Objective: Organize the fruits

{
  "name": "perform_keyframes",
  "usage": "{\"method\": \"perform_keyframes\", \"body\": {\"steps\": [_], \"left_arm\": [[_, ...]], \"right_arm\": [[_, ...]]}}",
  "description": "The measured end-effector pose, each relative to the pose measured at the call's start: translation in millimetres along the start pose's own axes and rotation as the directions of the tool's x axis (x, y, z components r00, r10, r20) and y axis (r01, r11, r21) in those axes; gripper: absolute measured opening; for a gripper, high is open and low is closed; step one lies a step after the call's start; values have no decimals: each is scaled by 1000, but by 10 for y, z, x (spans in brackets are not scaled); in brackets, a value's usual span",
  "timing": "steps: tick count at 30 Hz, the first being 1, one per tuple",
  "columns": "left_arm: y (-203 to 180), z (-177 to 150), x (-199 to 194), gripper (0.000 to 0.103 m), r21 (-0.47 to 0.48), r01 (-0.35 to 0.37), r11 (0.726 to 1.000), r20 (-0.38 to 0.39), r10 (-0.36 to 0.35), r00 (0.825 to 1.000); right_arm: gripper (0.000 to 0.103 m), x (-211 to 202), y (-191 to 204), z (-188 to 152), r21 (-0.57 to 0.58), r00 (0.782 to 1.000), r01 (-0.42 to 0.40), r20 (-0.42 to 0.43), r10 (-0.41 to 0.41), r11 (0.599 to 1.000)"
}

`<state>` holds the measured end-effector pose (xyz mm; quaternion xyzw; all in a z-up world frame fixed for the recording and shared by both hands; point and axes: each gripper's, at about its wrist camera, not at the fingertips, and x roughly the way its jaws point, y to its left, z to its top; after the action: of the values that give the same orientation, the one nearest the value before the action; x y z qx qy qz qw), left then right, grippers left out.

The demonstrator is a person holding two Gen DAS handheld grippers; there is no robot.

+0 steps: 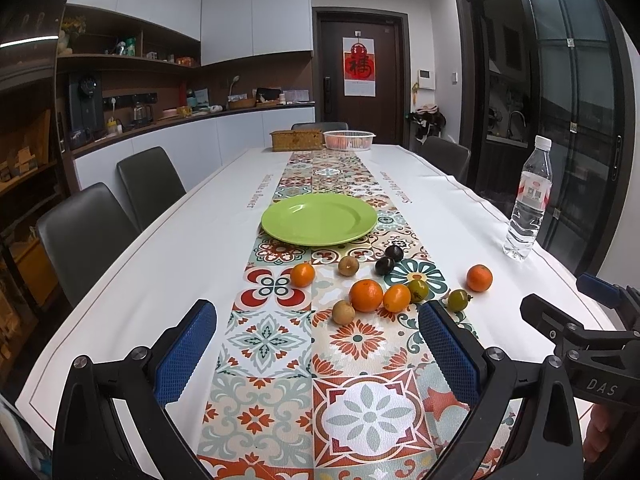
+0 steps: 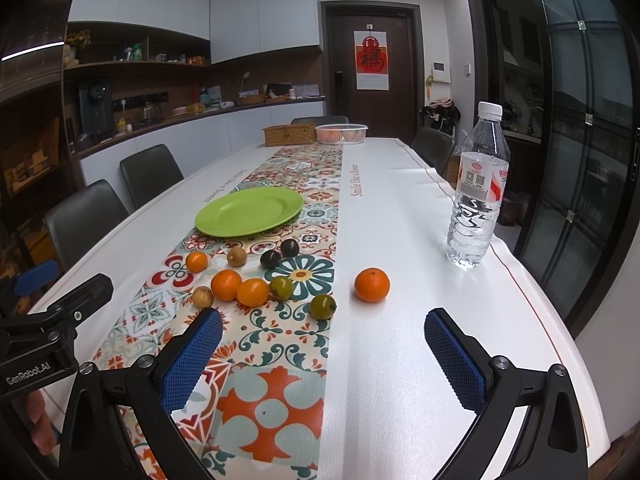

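Fruits (image 1: 366, 295) scattered on table (image 1: 168, 248), green plate (image 1: 319, 219) at 12 o'clock; both grippers' fingers (image 1: 186, 354) (image 2: 454, 356) spread, holding nothing.

Both wrist cams sit low over the near end of the white-clothed dining table (image 1: 168, 264), facing down its length toward the dark brown door (image 1: 360, 76). Left cam is centred over the patterned tile runner (image 1: 272, 340); right cam sits further right. Shared: round green plate (image 1: 319, 219) (image 2: 249, 211), scattered fruit, clear water bottle (image 2: 478, 192).
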<state>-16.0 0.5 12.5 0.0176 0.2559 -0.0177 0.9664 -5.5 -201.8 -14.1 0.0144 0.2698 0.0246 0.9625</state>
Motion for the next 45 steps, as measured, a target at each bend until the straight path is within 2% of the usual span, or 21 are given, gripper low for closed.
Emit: {"method": "perform_keyframes", "body": {"steps": [32,45], "left_arm": [[10,5,-38,103,4,13,1000,23,-13,1000],[16,-51,162,103,12,15,1000,-18,-14,1000]], "right_arm": [[102,-36,44,6,-7,1000,0,2,0,1000],[102,136,41,-21,-27,1000,-9,-24,9,1000]]}}
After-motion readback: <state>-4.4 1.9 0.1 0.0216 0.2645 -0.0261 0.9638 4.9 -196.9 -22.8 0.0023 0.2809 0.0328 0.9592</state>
